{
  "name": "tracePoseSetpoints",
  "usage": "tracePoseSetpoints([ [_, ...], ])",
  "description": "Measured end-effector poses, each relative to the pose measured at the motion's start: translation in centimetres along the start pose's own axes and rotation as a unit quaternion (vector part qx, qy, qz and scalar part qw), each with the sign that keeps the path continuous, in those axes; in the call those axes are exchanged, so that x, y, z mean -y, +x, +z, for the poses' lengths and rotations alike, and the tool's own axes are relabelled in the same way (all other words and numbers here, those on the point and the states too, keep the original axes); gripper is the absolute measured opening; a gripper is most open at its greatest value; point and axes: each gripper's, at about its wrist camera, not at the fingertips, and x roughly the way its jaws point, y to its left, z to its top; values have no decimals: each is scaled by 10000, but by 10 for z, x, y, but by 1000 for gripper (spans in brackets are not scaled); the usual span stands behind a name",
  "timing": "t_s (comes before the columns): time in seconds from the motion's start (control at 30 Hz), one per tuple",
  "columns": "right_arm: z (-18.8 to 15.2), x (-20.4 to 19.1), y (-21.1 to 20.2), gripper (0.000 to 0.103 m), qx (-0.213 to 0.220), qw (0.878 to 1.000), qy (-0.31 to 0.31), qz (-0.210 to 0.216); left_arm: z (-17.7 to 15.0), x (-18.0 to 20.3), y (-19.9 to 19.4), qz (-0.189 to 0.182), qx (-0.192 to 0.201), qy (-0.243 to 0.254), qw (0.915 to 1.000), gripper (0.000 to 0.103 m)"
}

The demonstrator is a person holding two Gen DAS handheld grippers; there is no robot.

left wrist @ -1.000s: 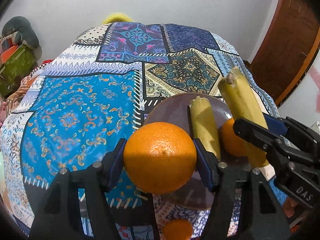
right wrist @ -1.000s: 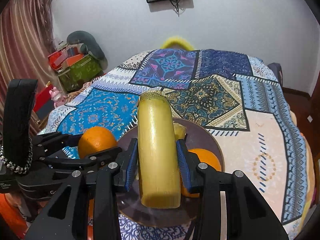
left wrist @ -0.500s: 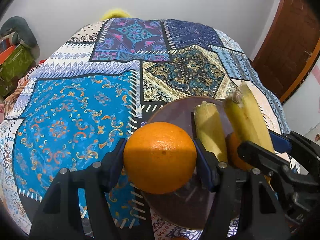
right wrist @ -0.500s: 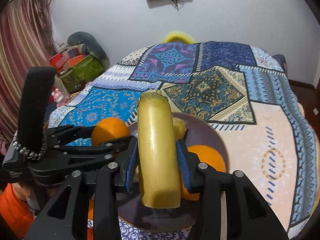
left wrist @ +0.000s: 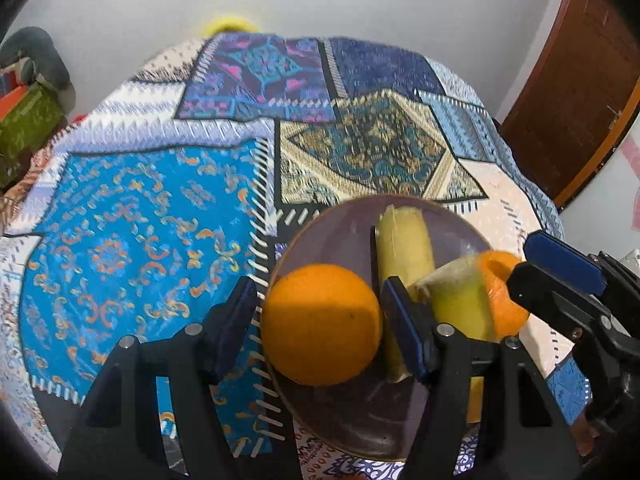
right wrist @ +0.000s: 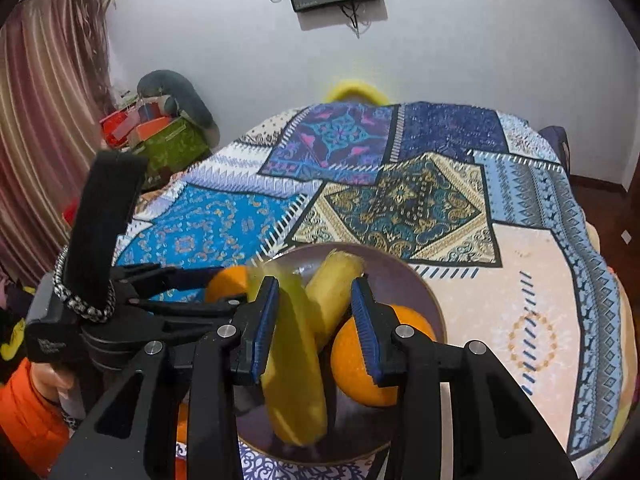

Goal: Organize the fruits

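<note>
An orange (left wrist: 320, 324) sits between the pads of the left tool (left wrist: 320, 320) over the near-left part of the dark plate (left wrist: 332, 224). The right pad touches it, while a narrow gap shows at the left pad, so whether it is still pinched or just freed cannot be told. The right tool (right wrist: 314, 328) is spread, and the yellow-green cane piece (right wrist: 296, 364) between its fingers appears blurred and tilted, leaning against the left pad only; it is judged to be freed and dropping onto the plate. A second cane piece (right wrist: 334, 292) and another orange (right wrist: 360, 364) already lie on the plate, which rests on the patterned bedspread (right wrist: 520, 280).

The step in hand is judged to be the setting down of both fruits on the plate. It is done well if each tool is kept low over the plate, so that little height is left for a fall. The orange is best released over the plate's hollow, away from the rim, since a round fruit is likely to roll off onto the bed. The right tool is best drawn straight back once the cane is settled, so that the resting orange and cane are not knocked by the fingers. The two tools are close together and should be withdrawn apart.
</note>
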Motion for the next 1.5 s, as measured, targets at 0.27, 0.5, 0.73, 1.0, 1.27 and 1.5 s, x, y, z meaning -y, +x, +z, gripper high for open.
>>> tracePoseSetpoints([
  [0.27,0,9,-13,34,18,9999,46,-148,1,2,-22,82,150,66,9998,65],
  [0.5,-4,4,-31,34,-48,9995,-126,-288,-13,6,-64,129,394,189,9990,65],
  [0.73,-11,-12,-62,37,12,9988,-282,-391,-39,11,-117,180,698,298,9970,65],
  [1.0,-32,-32,-101,55,186,9976,-405,-535,-76,5,-157,188,775,231,9965,65],
  [1.27,-62,-44,-118,56,7,9969,-553,-557,-111,6,-165,270,596,250,9975,65],
  [1.5,-100,-38,-119,63,-354,9941,-706,-747,-136,4,-154,247,282,277,9989,65],
])
